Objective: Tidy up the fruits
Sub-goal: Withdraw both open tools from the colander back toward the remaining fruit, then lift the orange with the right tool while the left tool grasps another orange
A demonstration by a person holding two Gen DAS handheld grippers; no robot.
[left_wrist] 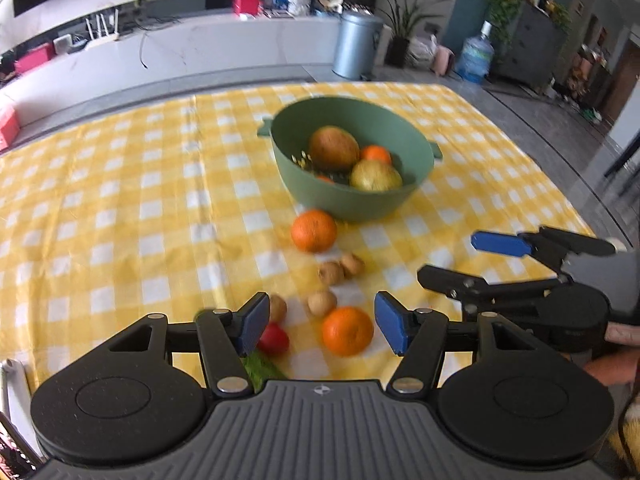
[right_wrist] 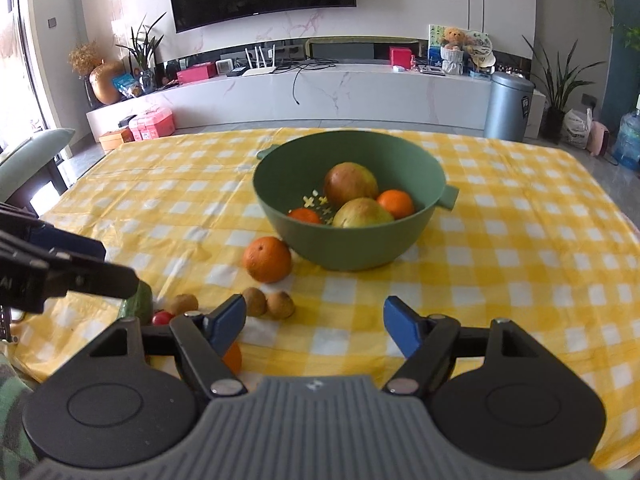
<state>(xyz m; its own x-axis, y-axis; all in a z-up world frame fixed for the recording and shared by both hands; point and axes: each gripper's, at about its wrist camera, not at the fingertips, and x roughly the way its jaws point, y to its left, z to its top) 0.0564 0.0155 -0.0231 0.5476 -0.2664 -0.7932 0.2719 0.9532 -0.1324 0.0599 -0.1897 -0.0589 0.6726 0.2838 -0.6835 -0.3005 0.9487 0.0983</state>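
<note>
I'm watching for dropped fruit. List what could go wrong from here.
1. The near orange lies between the open left tongs, with a small brown fruit and a red tomato close by; closing could knock them rolling.
2. The right tongs hang open close alongside, so the two could collide.
3. The green bowl already holds several fruits; a dropped orange could bounce out.

Bright daylight in both my views, strongest from a window [right_wrist: 16,60] at far left of the right wrist view. Soft shadow under the green bowl [right_wrist: 352,200]. Slight motion blur over the fruit. Heavy fisheye bending at edges; corners dark.
</note>
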